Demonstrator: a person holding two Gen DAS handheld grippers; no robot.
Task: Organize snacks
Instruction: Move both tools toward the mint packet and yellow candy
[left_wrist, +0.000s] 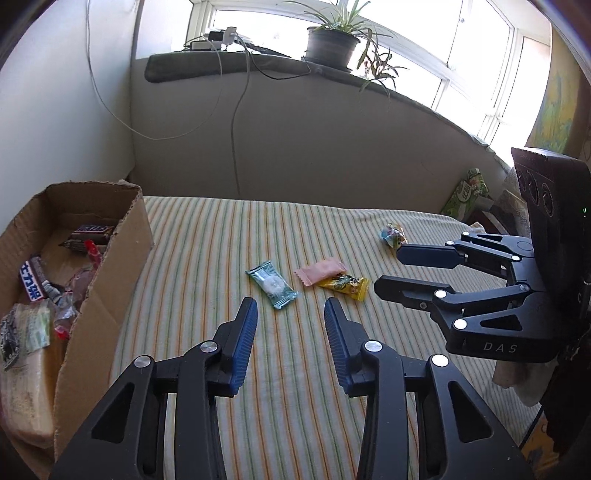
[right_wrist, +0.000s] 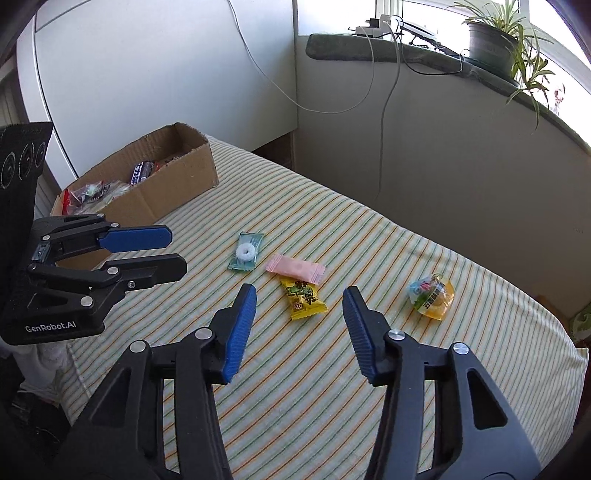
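Note:
Loose snacks lie on the striped cloth: a teal mint packet (left_wrist: 272, 284) (right_wrist: 246, 252), a pink wrapper (left_wrist: 320, 272) (right_wrist: 295, 268), a yellow candy packet (left_wrist: 344, 285) (right_wrist: 303, 298) and a clear jelly cup (left_wrist: 392, 235) (right_wrist: 432, 295). A cardboard box (left_wrist: 99, 258) (right_wrist: 173, 184) on the left holds several wrapped snacks. My left gripper (left_wrist: 291, 308) (right_wrist: 177, 251) hovers just short of the teal packet, jaws apart and empty. My right gripper (right_wrist: 300, 298) (left_wrist: 388, 267) hangs above the yellow packet, jaws apart, pads not touching it.
The striped cloth (left_wrist: 295, 369) (right_wrist: 332, 387) covers a padded surface against a grey wall. A windowsill above carries a potted plant (left_wrist: 332, 44) (right_wrist: 491, 40) and hanging cables (left_wrist: 236, 110). A green packet (left_wrist: 467, 192) leans at the far right corner.

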